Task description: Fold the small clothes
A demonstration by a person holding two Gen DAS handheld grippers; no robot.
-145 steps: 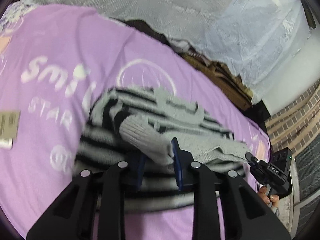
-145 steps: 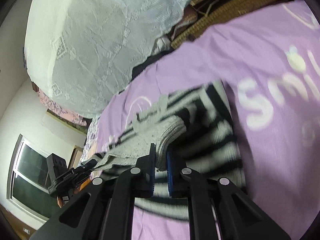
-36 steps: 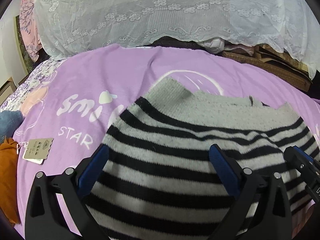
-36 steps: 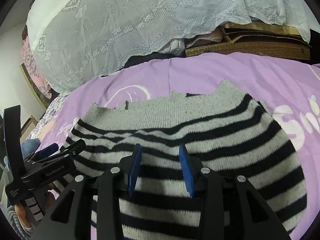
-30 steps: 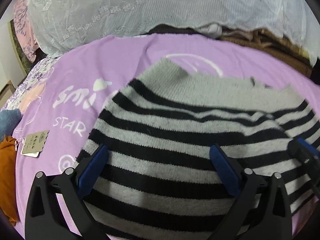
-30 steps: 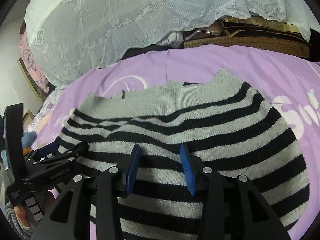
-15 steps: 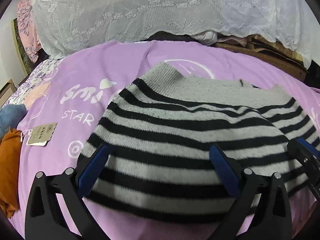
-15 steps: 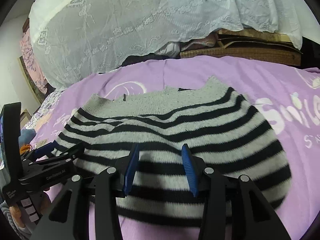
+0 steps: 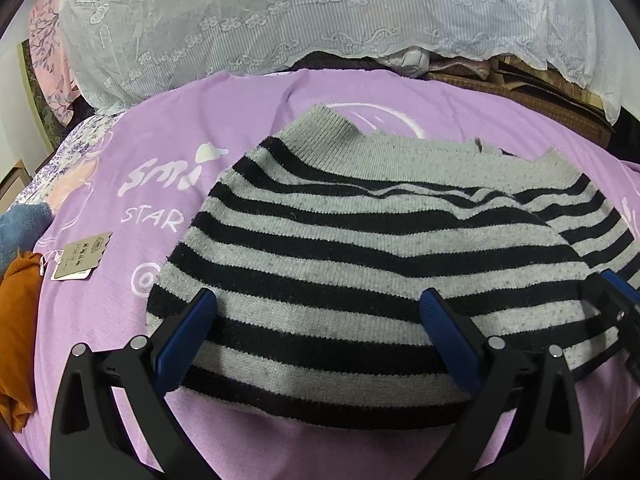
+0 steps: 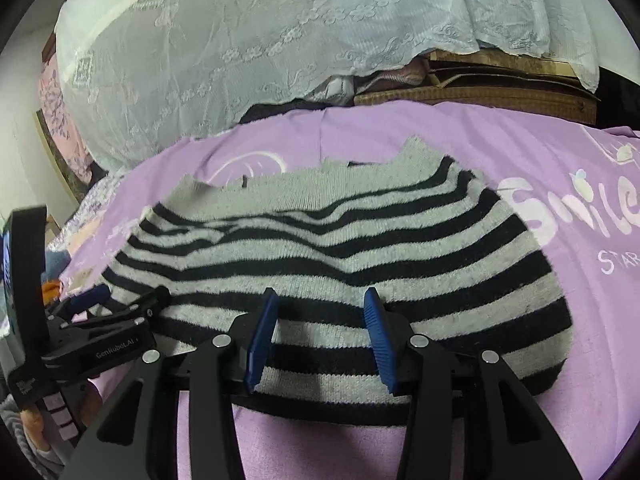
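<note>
Item: striped sweater, folded flat on purple sheet. My left tongs wide, right tongs half-open, both empty. Risk: pads snag knit, fold undone.

My two views are evenly, softly lit with no glare. The striped sweater stays sharp; around it, fisheye bending curves everything toward black corners.
</note>
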